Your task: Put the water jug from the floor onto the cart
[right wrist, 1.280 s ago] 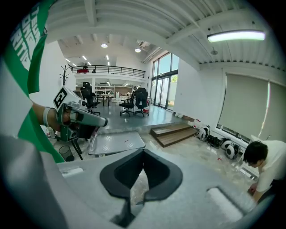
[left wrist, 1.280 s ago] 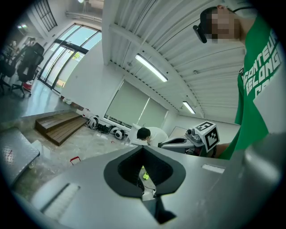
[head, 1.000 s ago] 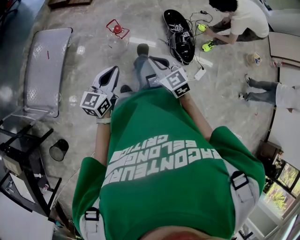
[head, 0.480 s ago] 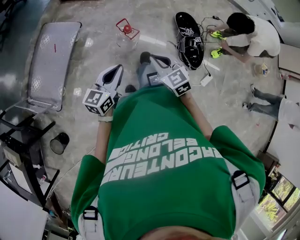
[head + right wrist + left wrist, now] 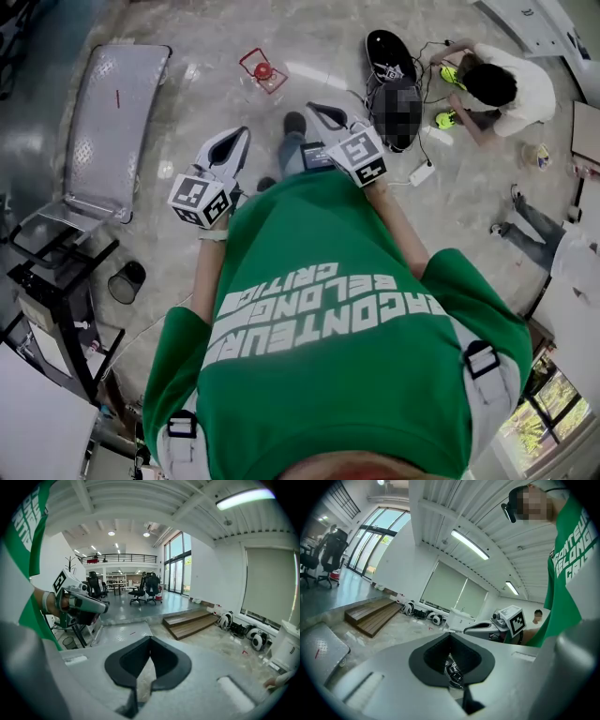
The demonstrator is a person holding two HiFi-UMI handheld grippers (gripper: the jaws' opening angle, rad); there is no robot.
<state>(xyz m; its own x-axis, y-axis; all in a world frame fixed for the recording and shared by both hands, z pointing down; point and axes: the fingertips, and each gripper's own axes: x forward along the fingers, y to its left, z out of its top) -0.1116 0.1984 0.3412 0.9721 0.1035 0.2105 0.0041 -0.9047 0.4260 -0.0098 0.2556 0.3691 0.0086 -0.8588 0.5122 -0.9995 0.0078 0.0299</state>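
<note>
Left tool and right tool closed; only head view shows water jug.

Head view: bright, even light. Glare streaks on polished floor nr top. Heavy fisheye, edges bend; my green shirt sharp, bottom edge smeared. Both gripper views: round vignette, black corners. Left gripper view: ceiling strip light bright, windows blown out. Right gripper view: tall windows glare on wet-look floor; right gripper soft, too close to focus.
</note>
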